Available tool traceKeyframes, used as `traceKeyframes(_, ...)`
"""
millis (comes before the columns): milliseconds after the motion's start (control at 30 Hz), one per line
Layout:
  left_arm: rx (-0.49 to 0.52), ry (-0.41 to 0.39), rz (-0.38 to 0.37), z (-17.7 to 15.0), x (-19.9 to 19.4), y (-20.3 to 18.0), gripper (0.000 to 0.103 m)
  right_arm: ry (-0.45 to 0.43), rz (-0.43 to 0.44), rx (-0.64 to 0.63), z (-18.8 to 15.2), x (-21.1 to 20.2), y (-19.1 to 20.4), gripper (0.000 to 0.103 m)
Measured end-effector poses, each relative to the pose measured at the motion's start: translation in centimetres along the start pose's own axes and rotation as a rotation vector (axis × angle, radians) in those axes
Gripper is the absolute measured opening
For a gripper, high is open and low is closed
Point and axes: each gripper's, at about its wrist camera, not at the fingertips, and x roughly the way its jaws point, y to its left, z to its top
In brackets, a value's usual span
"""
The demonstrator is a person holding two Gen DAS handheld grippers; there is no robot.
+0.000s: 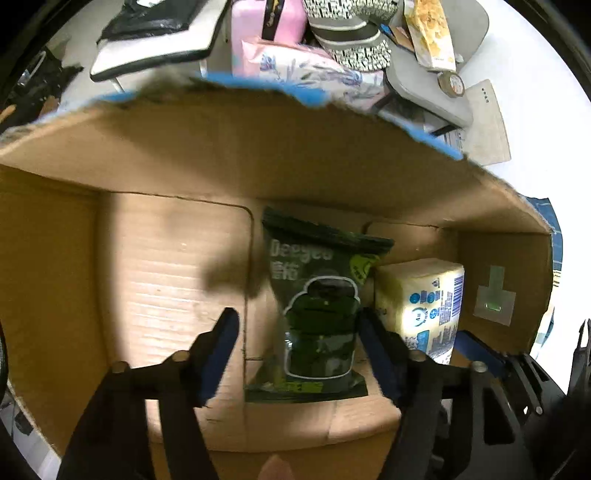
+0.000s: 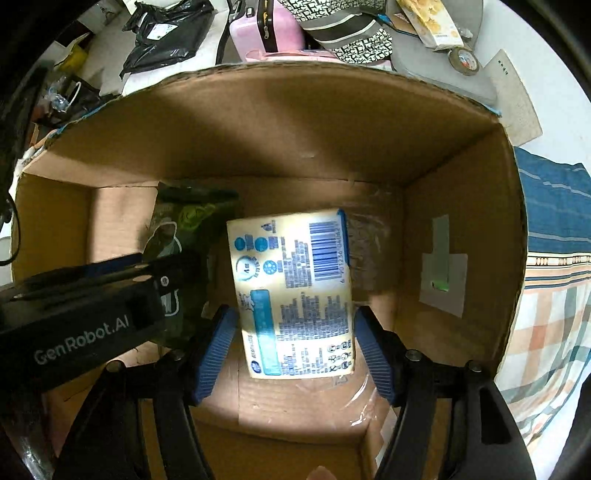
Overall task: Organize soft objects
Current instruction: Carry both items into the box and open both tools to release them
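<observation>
A dark green soft pack lies on the floor of an open cardboard box. A yellow-white tissue pack lies right of it. My left gripper is open above the box, its fingers on either side of the green pack, not touching it. In the right wrist view the tissue pack lies flat on the box floor, and my right gripper is open around it. The green pack shows at left, partly hidden by the left gripper's black body.
Beyond the box's far wall are a pink case, a patterned bag, black plastic bags, a tape roll and a snack packet. A checked cloth lies right of the box.
</observation>
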Motion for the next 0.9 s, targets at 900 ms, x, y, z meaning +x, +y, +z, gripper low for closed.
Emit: traceKeyframes(900,0.076,-0.481,0.263,-15.7,-15.4,0.9,0.101,-0.271,-0.062,0.027,-14.1,-12.6,2.1,0.103)
